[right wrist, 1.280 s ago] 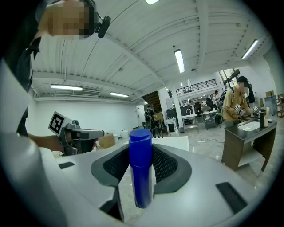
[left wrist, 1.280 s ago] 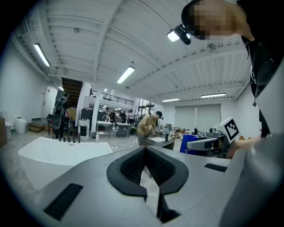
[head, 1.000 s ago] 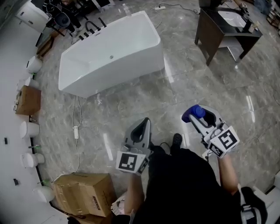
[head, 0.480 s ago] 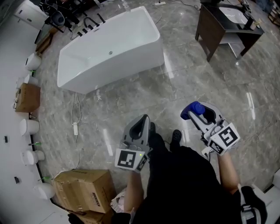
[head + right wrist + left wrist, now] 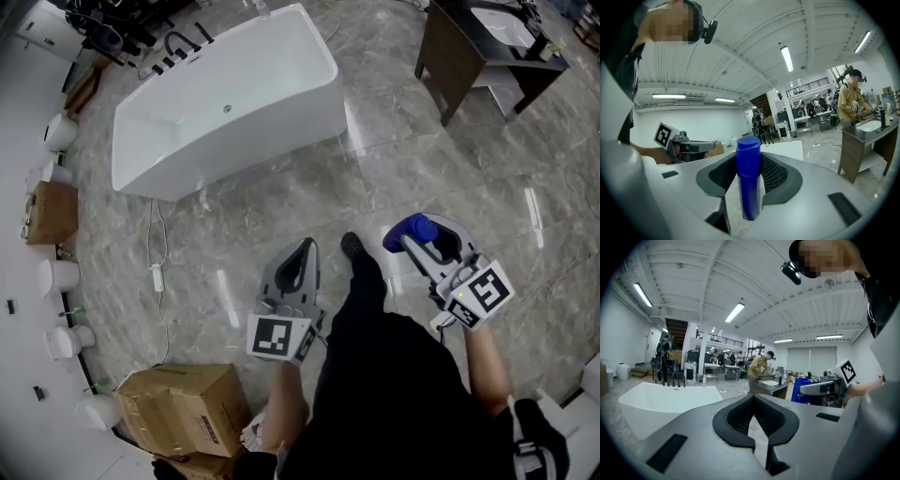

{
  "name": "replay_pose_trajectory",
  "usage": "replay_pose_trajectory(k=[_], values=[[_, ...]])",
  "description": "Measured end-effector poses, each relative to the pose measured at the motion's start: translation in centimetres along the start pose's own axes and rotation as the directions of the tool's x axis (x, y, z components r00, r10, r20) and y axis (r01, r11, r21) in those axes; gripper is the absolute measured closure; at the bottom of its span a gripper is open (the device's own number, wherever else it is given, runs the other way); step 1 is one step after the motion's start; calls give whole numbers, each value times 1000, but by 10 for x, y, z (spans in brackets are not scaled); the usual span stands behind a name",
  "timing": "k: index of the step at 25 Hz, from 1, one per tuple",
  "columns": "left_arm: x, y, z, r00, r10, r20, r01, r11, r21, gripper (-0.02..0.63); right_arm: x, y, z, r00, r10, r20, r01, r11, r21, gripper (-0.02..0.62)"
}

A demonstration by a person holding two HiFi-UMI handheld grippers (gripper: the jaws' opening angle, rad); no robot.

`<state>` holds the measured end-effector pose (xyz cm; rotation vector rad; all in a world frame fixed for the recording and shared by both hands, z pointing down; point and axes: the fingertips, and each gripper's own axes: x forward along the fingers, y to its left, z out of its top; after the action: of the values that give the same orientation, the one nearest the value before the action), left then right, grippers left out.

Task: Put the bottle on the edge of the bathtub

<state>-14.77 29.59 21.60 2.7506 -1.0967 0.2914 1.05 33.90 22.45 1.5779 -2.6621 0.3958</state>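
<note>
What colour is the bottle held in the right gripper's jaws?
Solid blue, body and cap alike. The bottle shows best in the right gripper view.

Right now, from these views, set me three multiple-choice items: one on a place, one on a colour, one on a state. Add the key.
1. Where does the bathtub stand?
A) on the dark vanity
B) on the stone floor, upper left in the head view
C) inside a cardboard box

2. What colour is the bottle?
A) blue
B) red
C) green

3. What state is the right tool in?
A) open and empty
B) gripping a cable
C) closed on the bottle

Key:
1 B, the white bathtub sits directly on the floor.
2 A, its body and cap show blue in the head view and the right gripper view.
3 C, the bottle stands upright, pinched between the pads.
</note>
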Motion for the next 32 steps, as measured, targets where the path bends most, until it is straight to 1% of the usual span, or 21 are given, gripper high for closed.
replay_pose_trajectory(k=[3,9,12,17,19,22,25,29,32], values=[[33,11,9,999,-29,35,30,999,-24,594,18,-19,7,1000,-5,-2,4,1000,-12,443],[97,42,39,996,-63,65,63,998,1,594,64,-59,36,1000,-1,-9,1,999,-47,443],[121,59,60,992,-75,102,74,997,7,594,89,-74,52,1000,0,-2,-1,998,-63,443],[152,87,72,991,-85,101,84,996,14,594,127,-94,70,1000,2,6,-1,997,-83,443],[157,97,71,994,-72,77,71,997,12,594,139,-99,70,1000,2,-3,-3,997,-76,443],[159,107,73,994,-67,85,66,998,9,594,155,-101,69,1000,19,-25,-21,997,-68,443],[161,124,67,996,-43,76,45,999,-16,594,176,-105,68,998,39,-47,-42,996,-73,443],[163,141,59,998,-2,65,5,999,-44,594,197,-107,70,993,91,-74,-97,993,-72,443],[171,151,61,996,31,84,-25,997,-70,594,212,-110,74,987,136,-92,-144,985,-92,443]])
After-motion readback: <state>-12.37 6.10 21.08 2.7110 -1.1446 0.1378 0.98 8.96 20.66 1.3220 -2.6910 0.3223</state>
